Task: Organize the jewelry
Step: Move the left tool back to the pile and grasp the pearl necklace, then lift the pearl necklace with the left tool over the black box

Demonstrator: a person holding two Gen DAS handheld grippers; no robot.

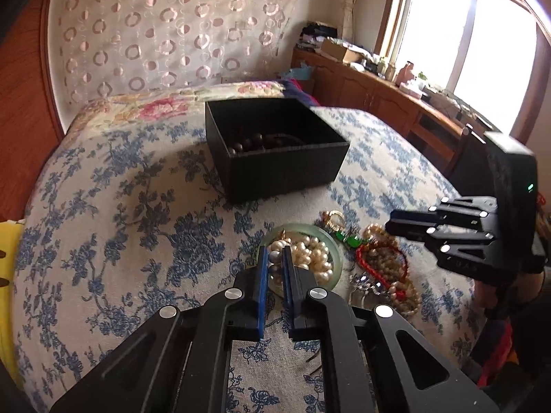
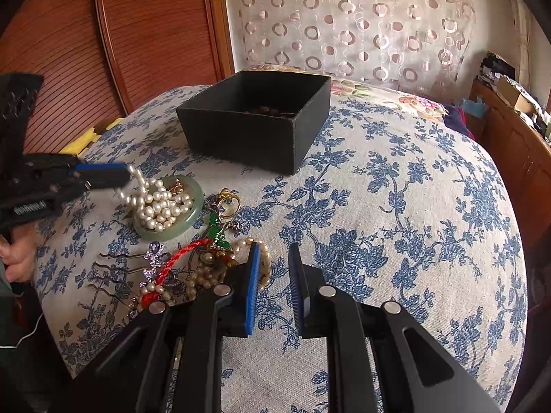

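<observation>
A string of round, cream-white pearls (image 2: pixel 160 203) lies coiled in a heap inside a pale green jade bangle (image 2: pixel 193 213) on the bed's cream bedspread printed with blue flowers (image 2: pixel 396 206). One end of the strand rises out of the heap to the left tool (image 2: pixel 128 172), whose blue-padded fingers (image 1: pixel 263 275) are drawn narrow and pinch a pearl between them; in the left wrist view a grey-white pearl sits right in that slim gap. The pearls are glossy and roughly even in size.

Just beside the bangle, on its right, lies a tangled pile of other jewelry: a gold ring-shaped piece (image 2: pixel 229 203), a bright green pendant (image 2: pixel 217 229), a twisted red cord bracelet (image 2: pixel 179 254), a strand of beige beads (image 2: pixel 206 272), and a purple-stoned metal hair comb with wavy prongs (image 2: pixel 137 268).

The right tool (image 2: pixel 273 261) hovers at the pile's edge, its jaws standing moderately apart and holding nothing; its left pad is close against the beige beads, though whether it touches them I cannot tell.

Farther back on the bed sits an open, square black box (image 2: pixel 255 137), well apart from the pile, with dark brown round beads (image 1: pixel 255 144) at its bottom.
</observation>
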